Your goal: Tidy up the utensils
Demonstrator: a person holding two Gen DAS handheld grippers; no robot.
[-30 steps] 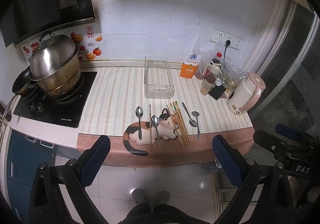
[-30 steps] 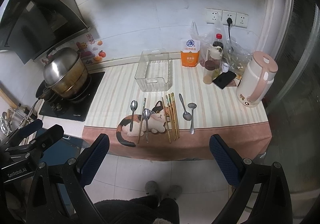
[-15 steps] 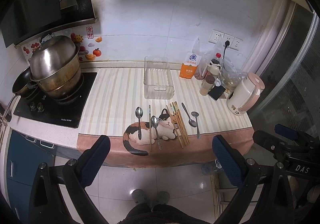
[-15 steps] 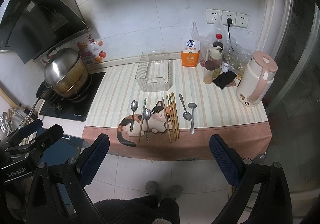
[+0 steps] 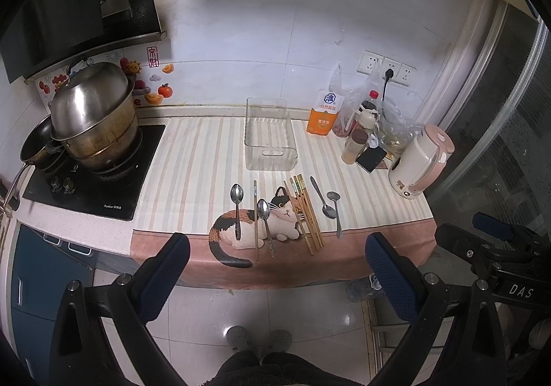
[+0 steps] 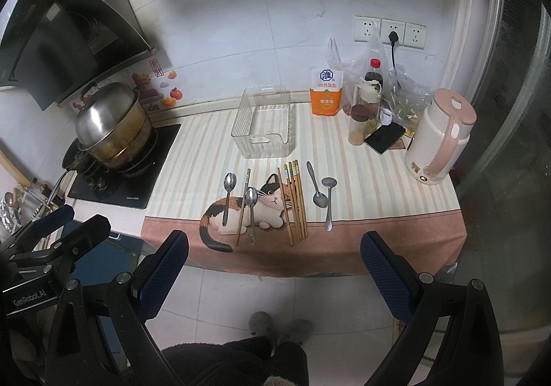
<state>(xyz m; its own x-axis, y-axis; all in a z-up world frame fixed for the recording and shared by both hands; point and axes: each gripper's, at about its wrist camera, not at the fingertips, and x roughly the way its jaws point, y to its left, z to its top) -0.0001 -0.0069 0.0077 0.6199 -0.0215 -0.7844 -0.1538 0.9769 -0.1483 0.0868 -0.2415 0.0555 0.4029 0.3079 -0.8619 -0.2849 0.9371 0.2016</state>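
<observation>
Through the left wrist view, the left gripper (image 5: 275, 265) is held spread and empty, back from the counter edge. Four metal spoons (image 5: 237, 205) and bundled wooden chopsticks (image 5: 304, 212) are laid on a cat-print cloth (image 5: 193, 162), before a clear bin (image 5: 270, 138). Through the right wrist view, the right gripper (image 6: 273, 263) is likewise spread and empty. The spoons (image 6: 318, 184) are judged light, stiff and slippery, best pinched mid-handle; the cramped kitchen holds a kettle (image 6: 439, 141) and pot (image 6: 113, 124).
</observation>
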